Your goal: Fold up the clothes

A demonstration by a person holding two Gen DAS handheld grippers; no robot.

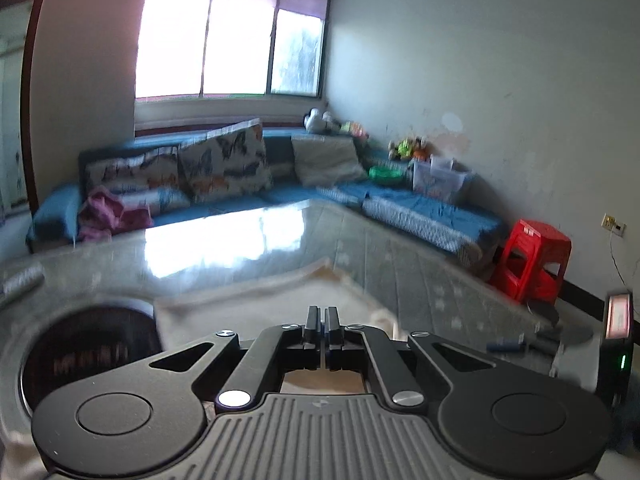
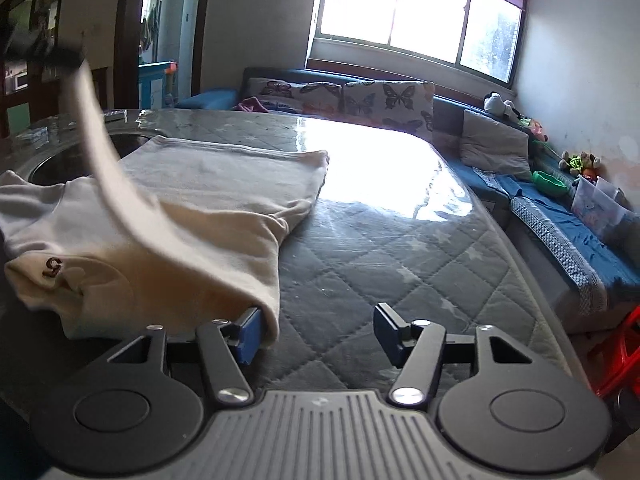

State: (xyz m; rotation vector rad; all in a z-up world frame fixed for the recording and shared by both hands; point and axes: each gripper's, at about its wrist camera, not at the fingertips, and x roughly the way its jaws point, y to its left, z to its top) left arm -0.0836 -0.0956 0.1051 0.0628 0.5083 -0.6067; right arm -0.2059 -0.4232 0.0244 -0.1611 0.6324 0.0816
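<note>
Right hand-held gripper (image 2: pixel 316 334) agape, cream shirt (image 2: pixel 168 236) beside left finger

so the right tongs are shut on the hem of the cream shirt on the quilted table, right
Not quite. In the right wrist view the right tongs stand wide open, one blue pad just touching the hem of the cream shirt, nothing clamped. The shirt does lie on the quilted table.

The shirt (image 2: pixel 192 216) lies on the worktop (image 2: pixel 400 248), sofa (image 2: pixel 580 248) behind and right, stool (image 1: pixel 532 258) beside it.
</note>
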